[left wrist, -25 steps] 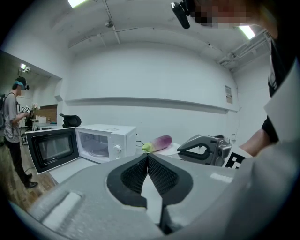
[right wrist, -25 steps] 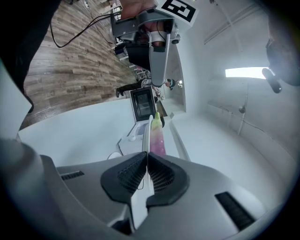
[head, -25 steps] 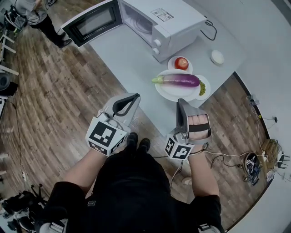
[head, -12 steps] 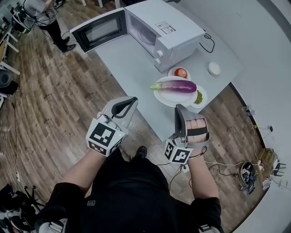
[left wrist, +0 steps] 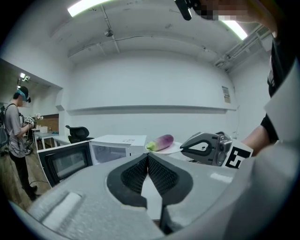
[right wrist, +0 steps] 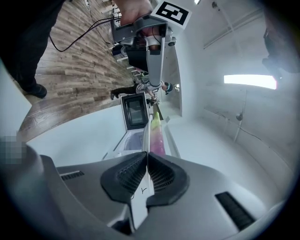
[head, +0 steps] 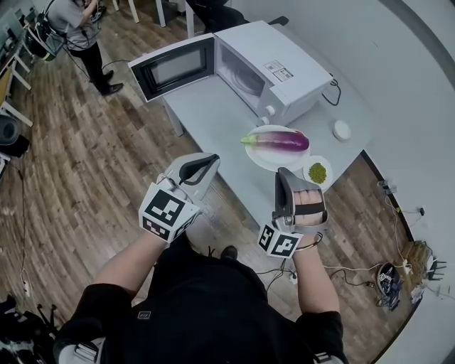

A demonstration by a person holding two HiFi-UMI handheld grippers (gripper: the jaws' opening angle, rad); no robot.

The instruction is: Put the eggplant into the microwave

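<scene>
The purple eggplant (head: pixel 279 140) with a green stem lies on a white plate (head: pixel 266 156) near the grey table's front edge. Behind it stands the white microwave (head: pixel 274 60), its door (head: pixel 174 67) swung wide open to the left. My left gripper (head: pixel 213 161) is shut and empty, held over the floor left of the plate. My right gripper (head: pixel 281 175) is shut and empty, just short of the plate. The left gripper view shows its shut jaws (left wrist: pixel 147 160), the eggplant (left wrist: pixel 161 141) and the microwave (left wrist: pixel 117 146) ahead. The right gripper view has the eggplant (right wrist: pixel 157 136) straight beyond its shut jaws (right wrist: pixel 146 158).
A small plate of green food (head: pixel 317 172) sits right of the eggplant plate, and a white round object (head: pixel 342 129) lies further back. A person (head: pixel 75 21) stands on the wooden floor at the far left. Cables (head: pixel 355 270) lie on the floor at the right.
The table, microwave and plate have slid lower and closer in the head view. The small plate with the red fruit is out of sight. Both grippers stay shut.
</scene>
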